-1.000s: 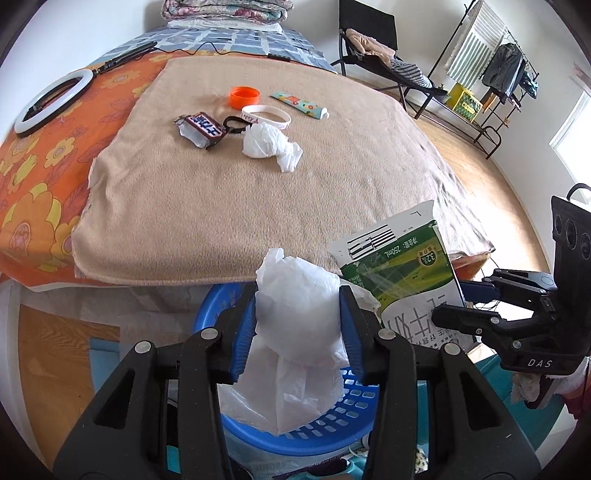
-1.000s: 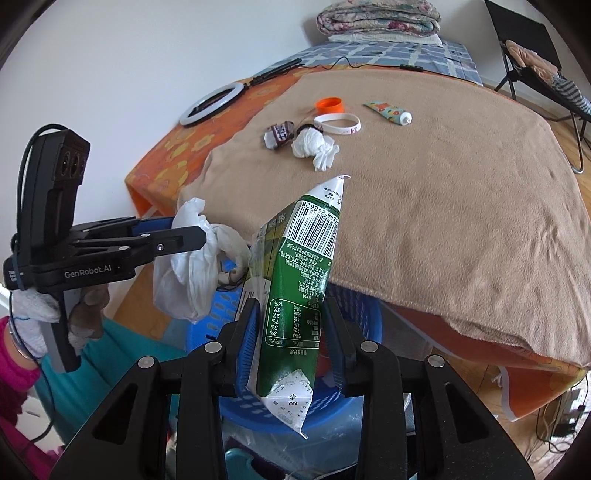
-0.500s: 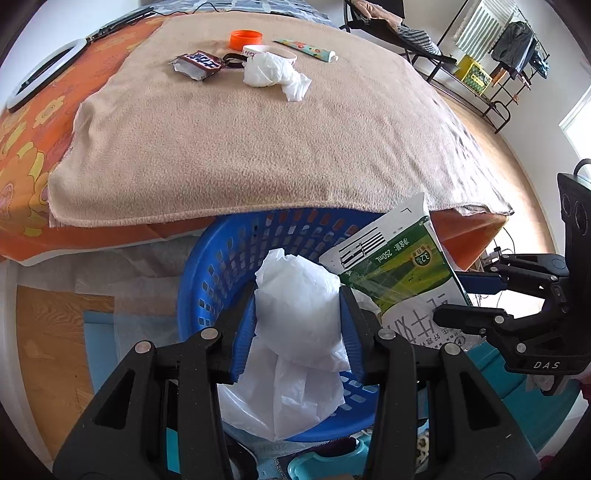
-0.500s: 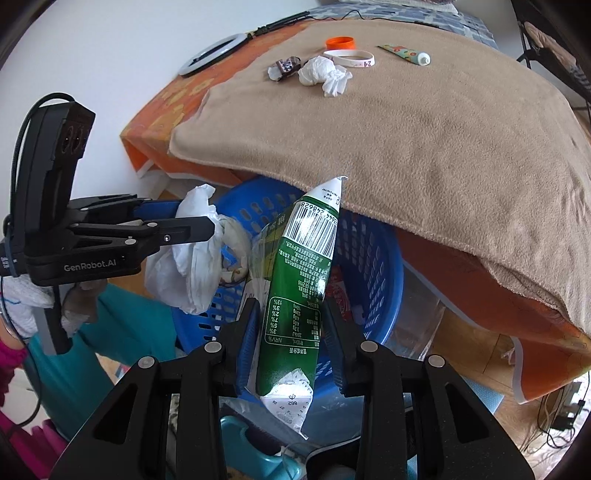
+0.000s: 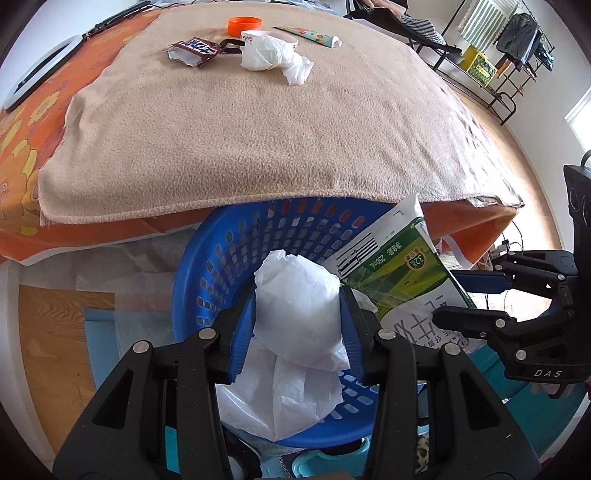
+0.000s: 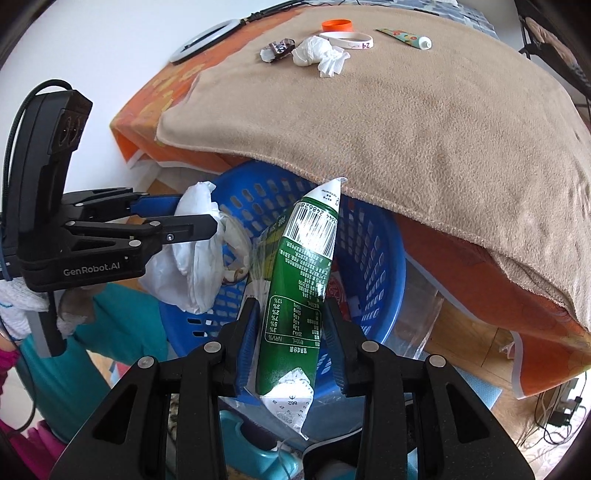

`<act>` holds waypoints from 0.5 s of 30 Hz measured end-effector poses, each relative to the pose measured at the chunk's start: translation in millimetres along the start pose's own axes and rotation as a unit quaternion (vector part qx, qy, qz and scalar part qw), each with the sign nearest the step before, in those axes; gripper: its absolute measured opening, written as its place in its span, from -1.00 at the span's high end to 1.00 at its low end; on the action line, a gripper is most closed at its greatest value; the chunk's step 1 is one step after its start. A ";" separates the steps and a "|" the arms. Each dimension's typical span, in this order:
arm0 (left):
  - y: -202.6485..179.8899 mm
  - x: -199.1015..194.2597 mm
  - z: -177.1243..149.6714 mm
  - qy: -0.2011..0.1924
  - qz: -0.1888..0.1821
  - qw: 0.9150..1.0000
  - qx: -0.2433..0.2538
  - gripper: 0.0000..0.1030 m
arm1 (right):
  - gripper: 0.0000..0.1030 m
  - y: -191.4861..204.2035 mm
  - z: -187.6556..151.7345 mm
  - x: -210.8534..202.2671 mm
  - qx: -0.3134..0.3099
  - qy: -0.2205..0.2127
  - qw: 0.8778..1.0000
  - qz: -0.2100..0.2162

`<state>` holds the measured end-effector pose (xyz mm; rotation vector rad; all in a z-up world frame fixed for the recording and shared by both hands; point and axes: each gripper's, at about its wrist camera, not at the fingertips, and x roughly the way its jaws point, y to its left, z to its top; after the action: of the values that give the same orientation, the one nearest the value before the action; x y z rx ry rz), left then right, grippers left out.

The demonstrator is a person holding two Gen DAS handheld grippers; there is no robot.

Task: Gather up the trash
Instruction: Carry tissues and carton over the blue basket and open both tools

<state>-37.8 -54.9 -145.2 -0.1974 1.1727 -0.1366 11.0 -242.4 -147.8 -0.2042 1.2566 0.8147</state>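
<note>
My left gripper (image 5: 297, 317) is shut on a crumpled white plastic bag (image 5: 299, 325) and holds it over the blue slotted basket (image 5: 229, 258). My right gripper (image 6: 291, 325) is shut on a flattened green milk carton (image 6: 299, 295), also over the basket (image 6: 373, 254). The carton (image 5: 399, 273) and the right gripper (image 5: 495, 299) show at the right of the left wrist view. The left gripper (image 6: 177, 225) with the bag (image 6: 192, 266) shows at the left of the right wrist view. A crumpled tissue (image 5: 275, 59) and a candy wrapper (image 5: 194, 51) lie far back on the tan blanket (image 5: 258, 129).
An orange lid (image 5: 244, 24), a white wristband (image 6: 347, 38) and a small tube (image 5: 308, 35) lie beside the tissue. A ring light (image 5: 40, 77) rests on the orange sheet at the left. The bed edge overhangs the basket. A clothes rack (image 5: 517, 37) stands far right.
Both grippers have dropped lower and closer to the basket with the bag and the carton; more of the basket's inside shows under the bed edge. Both grips are unchanged.
</note>
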 end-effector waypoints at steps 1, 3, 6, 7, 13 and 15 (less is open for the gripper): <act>-0.3 -0.1 0.3 0.000 0.001 1.000 0.000 0.11 | 0.33 0.3 0.7 0.4 0.001 0.000 1.000 0.000; -1.1 -0.2 0.4 0.000 0.002 1.000 0.000 0.10 | 0.33 0.0 1.0 0.3 0.002 0.000 1.000 -0.004; -0.9 -0.4 0.6 0.000 0.003 1.000 -0.001 0.10 | 0.33 -1.0 2.5 1.1 0.006 -0.001 1.000 -0.006; -0.3 -0.2 1.2 0.000 0.004 1.000 -0.001 0.10 | 0.33 -1.4 2.9 0.8 0.007 -0.002 1.000 -0.007; 0.5 -1.6 2.1 -0.003 0.005 1.000 -0.005 0.10 | 0.33 -3.7 4.3 -2.3 0.009 -0.009 1.000 -0.013; 0.2 -2.0 2.6 -0.004 0.005 1.000 -0.006 0.07 | 0.32 -4.0 4.6 -2.7 0.010 -0.009 1.000 -0.016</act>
<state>-36.2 -54.1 -142.5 -0.2017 1.1661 -0.1196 16.9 -243.9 -145.1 -0.1997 1.2405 0.7743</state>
